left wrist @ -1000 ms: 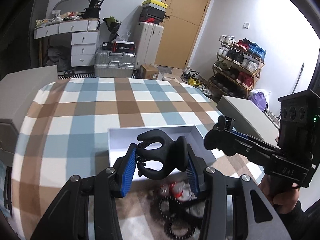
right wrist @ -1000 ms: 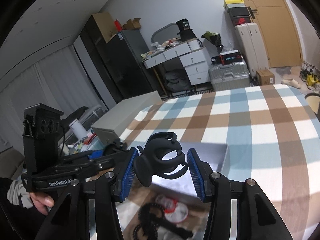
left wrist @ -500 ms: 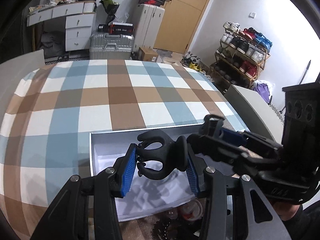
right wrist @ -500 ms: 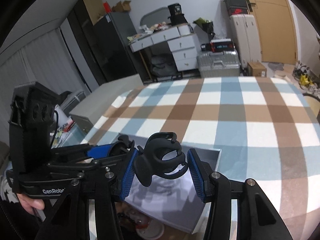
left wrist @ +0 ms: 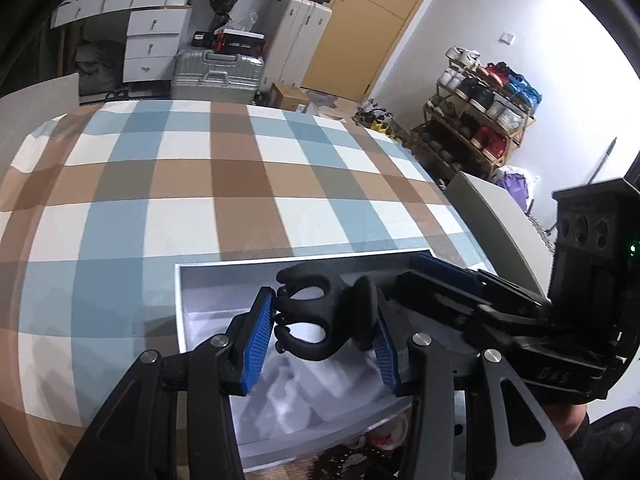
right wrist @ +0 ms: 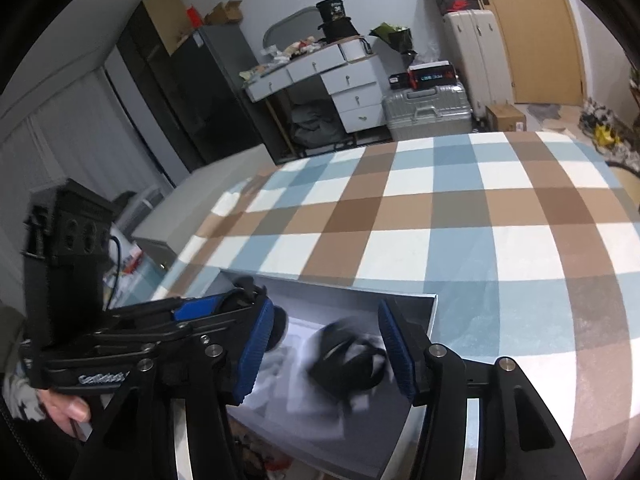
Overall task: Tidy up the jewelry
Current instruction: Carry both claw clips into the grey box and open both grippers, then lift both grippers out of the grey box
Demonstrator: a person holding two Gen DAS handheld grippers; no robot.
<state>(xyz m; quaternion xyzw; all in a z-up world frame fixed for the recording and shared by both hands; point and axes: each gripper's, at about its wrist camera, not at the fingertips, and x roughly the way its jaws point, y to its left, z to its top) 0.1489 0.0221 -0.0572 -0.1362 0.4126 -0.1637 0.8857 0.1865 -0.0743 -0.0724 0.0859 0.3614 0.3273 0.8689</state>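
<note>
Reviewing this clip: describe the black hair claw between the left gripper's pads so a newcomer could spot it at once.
Start at the checked tablecloth and find the shallow white box on its near edge. Above the box, the left gripper has a glossy black hair claw between its blue pads. Its curved, looped prongs stay sharp, unlike the second black claw, blurred, loose between the right gripper's open jaws.

My view, both wrists: open box [left wrist: 208, 280] on the checked tablecloth [left wrist: 160, 184], at the near edge of the table. Left gripper [left wrist: 320, 336] over the box, one hair claw [left wrist: 320, 320] between its fingers. Right gripper [right wrist: 326, 344] just beside it, on its right, also over the box; second hair claw [right wrist: 352, 364] blurred, below and between its fingers, inside the box. Small items [left wrist: 384, 436] before the box's near wall, too hidden to tell. Behind the table: suitcases [left wrist: 218, 74], drawers [left wrist: 150, 46], shoe rack [left wrist: 480, 108].
</note>
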